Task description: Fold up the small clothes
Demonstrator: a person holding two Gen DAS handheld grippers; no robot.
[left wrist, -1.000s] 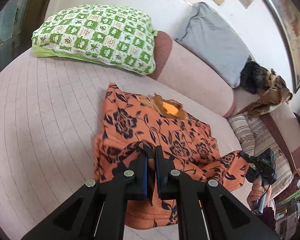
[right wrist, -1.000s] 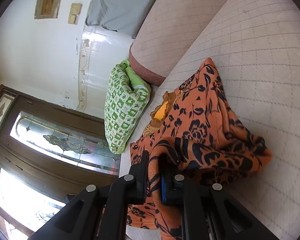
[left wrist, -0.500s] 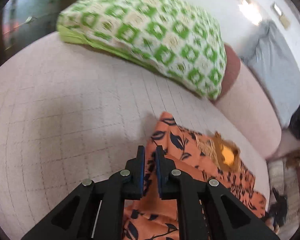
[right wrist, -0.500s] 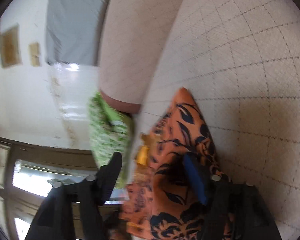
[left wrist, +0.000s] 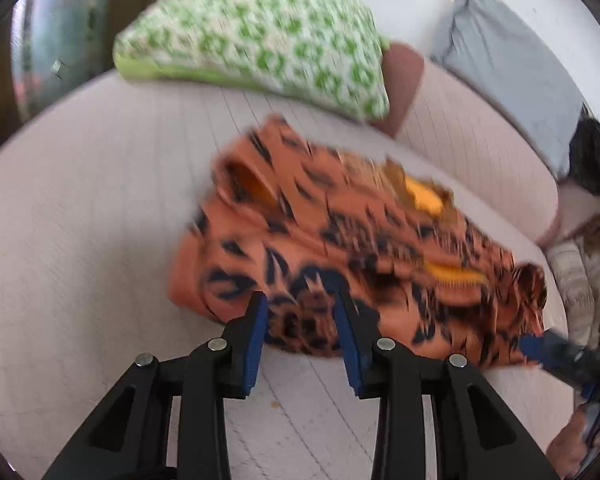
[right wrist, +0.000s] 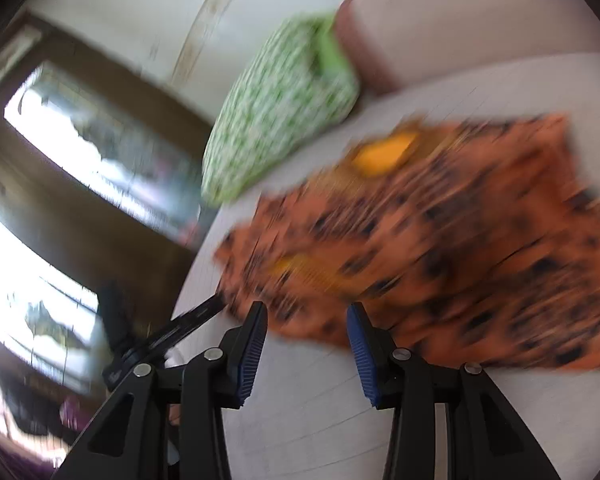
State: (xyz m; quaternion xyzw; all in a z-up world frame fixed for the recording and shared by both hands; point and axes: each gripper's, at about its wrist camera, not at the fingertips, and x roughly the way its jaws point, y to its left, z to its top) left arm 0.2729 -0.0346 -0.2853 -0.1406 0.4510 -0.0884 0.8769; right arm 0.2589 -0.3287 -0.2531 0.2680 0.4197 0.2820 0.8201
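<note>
An orange garment with a dark floral print (left wrist: 340,240) lies bunched on the pale quilted sofa seat (left wrist: 80,220); it also shows in the right wrist view (right wrist: 460,232), blurred. My left gripper (left wrist: 302,308) is open, its blue pads at the garment's near edge, nothing held. My right gripper (right wrist: 308,316) is open at the garment's near edge, nothing held. The right gripper also shows at the right edge of the left wrist view (left wrist: 564,360). The left gripper shows in the right wrist view (right wrist: 172,328).
A green and white patterned pillow (left wrist: 260,44) lies behind the garment, also seen in the right wrist view (right wrist: 284,108). A grey cushion (left wrist: 512,64) leans on the sofa back. Dark and striped cloths (left wrist: 588,216) lie at the right. A window and door frame (right wrist: 80,152) stand left.
Both grippers have opened and let go of the garment, which now lies on the seat. Both have drawn back from it; the views are blurred with motion.
</note>
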